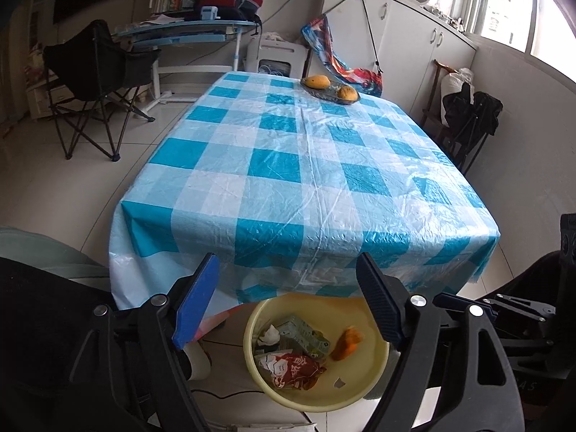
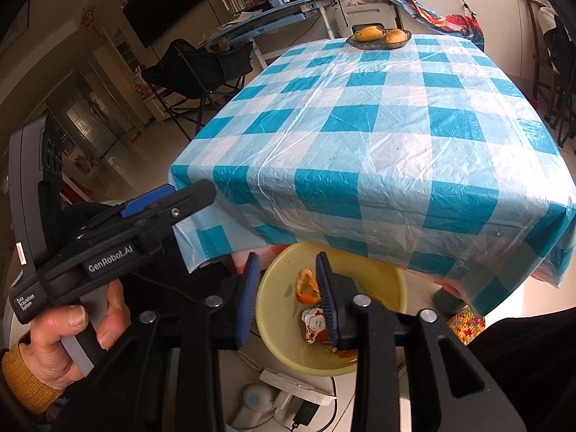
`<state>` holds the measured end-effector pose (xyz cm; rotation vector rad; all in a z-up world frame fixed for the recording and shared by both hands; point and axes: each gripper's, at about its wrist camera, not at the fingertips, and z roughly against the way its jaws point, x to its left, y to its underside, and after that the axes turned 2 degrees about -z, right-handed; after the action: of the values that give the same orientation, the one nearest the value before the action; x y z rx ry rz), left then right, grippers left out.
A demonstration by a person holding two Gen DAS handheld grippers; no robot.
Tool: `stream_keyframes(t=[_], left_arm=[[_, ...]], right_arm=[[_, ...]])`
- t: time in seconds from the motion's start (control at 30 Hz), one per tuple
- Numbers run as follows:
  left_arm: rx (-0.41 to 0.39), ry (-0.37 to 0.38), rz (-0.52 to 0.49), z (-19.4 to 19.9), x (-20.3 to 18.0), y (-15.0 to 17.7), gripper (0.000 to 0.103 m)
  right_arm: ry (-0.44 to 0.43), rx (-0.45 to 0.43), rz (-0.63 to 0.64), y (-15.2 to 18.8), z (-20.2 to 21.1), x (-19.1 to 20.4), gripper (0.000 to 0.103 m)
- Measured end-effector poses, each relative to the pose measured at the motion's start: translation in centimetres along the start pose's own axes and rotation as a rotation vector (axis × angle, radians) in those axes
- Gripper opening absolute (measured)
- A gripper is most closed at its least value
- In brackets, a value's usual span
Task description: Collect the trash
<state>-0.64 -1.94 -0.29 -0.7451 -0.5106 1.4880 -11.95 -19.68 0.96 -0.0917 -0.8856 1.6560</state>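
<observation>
A yellow basin (image 1: 360, 374) (image 2: 378, 288) stands on the floor under the near edge of the table. In it lie an orange peel (image 1: 345, 343) (image 2: 306, 286), a red snack wrapper (image 1: 295, 370) (image 2: 315, 324), a green carton (image 1: 306, 334) and a crumpled white tissue (image 1: 270, 334). My left gripper (image 1: 288, 257) hangs above the basin, wide open, with nothing between its blue pads. Over the basin as well, my right gripper (image 2: 287, 256) is open with a narrower gap and holds nothing; the peel shows through that gap, lower down. A hand (image 2: 72, 334) holds the left gripper.
The table wears a blue and white checked plastic cloth (image 1: 288, 165) (image 2: 360, 126). A dish with two yellow fruits (image 1: 329, 90) (image 2: 378, 37) sits at its far edge. A power strip and adapter (image 2: 295, 385) lie on the floor by the basin. A black folding chair (image 1: 97, 82) stands left.
</observation>
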Motion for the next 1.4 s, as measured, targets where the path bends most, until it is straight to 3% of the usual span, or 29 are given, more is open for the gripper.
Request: stream_keyframes(t=[0.17,0.4,0.8,1.23,1.4], left_arm=[[-0.046,-0.033,0.024,0.6,0.6,-0.3,0.078],[-0.106,-0.077,-0.003,1.4,0.2,-0.5,0.085],[-0.173,-0.110,-0.003,2.4,0.3,-0.9,0.092],[-0.238,-0.139,-0.036,3.1,-0.5,-1.6,0.095],[-0.276,-0.129,-0.051,3.9,-0.9,-2.1,0.095]], right_arm=[[0.012,-0.017,-0.004,-0.1,0.2,-0.2,0.042],[0.083,-0.082,0.045,-0.3,0.8,0.5,0.063],[0.291,-0.243,0.085,-1.1,2.5,0.8,0.089],[0.432,-0.392,0.057,-1.5,4.5,0.0,0.091],[0.498,-0.399,0.044,-1.8,4.0,-0.3,0.091]])
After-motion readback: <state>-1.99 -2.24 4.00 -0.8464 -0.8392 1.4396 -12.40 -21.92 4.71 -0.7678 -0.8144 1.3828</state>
